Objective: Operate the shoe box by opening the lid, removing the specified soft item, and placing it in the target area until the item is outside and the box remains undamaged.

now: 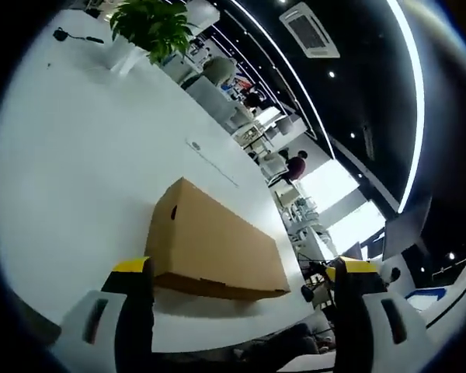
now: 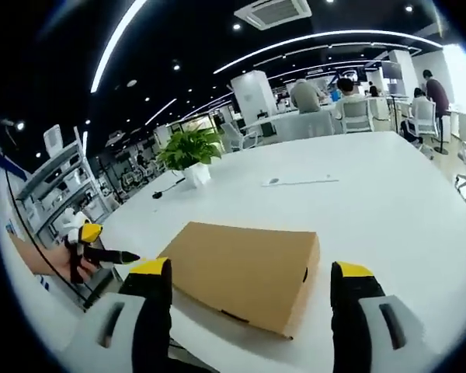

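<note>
Closed shoe box (image 2: 245, 272) lying flat on the white surface (image 2: 388, 202). We hold the left gripper (image 1: 241, 272) and right gripper (image 2: 248, 272) short of it, fingers wide and empty. To spare the cardboard, we should lift the lid evenly by its front edge.

1. A closed cardboard box (image 1: 217, 245) lies flat on the white counter (image 1: 78, 155), near its edge.
2. The left tool (image 1: 245, 276) hovers above the box — jaws wide apart, nothing between them, yellow tips either side.
3. A potted plant (image 1: 151, 27) stands at the counter's far end, well apart from the box — a black cable (image 1: 74, 36) lies near it.
</note>
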### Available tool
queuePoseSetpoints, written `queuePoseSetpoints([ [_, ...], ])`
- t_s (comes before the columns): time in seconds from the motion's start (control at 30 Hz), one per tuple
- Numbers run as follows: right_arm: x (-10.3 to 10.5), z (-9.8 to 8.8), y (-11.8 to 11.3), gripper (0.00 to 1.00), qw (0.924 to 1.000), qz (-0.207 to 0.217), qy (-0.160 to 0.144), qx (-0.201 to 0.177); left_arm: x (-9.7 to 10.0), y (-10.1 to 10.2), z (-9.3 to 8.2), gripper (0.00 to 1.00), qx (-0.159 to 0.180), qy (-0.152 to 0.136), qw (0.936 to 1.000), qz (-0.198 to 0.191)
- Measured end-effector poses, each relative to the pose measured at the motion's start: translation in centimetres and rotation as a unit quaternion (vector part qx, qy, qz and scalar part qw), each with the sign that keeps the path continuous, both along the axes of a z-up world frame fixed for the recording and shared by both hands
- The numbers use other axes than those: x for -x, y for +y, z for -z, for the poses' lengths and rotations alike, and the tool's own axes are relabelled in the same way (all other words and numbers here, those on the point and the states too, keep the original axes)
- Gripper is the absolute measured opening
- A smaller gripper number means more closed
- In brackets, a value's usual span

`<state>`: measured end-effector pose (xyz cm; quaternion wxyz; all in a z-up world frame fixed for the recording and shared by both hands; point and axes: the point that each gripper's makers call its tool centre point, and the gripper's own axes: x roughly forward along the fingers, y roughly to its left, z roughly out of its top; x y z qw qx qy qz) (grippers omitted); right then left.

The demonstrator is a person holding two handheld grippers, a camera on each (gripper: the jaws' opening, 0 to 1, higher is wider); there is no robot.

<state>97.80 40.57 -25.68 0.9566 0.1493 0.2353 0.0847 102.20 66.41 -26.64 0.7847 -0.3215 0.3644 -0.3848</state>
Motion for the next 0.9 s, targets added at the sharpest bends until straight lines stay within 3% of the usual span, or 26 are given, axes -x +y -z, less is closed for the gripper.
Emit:
queuePoseSetpoints([
  [0.3, -0.4, 0.0, -0.4, 0.78, 1.0, 0.001, 0.0, 0.007, -0.8, 0.5, 0.5, 0.99, 0.001, 0.017, 0.9998, -0.012],
  [0.77, 0.5, 1.4, 1.1, 0.73, 0.9997, -0.005, 0.025, -0.006, -2.2, 2.3, 2.3, 0.99, -0.04, 0.014, 0.999, -0.016],
  [0.9, 0.5, 1.4, 1.1, 0.74, 0.9995, -0.004, 0.028, -0.017, -2.1, 2.5, 3.8, 0.99, -0.06, 0.02, 0.998, -0.006],
])
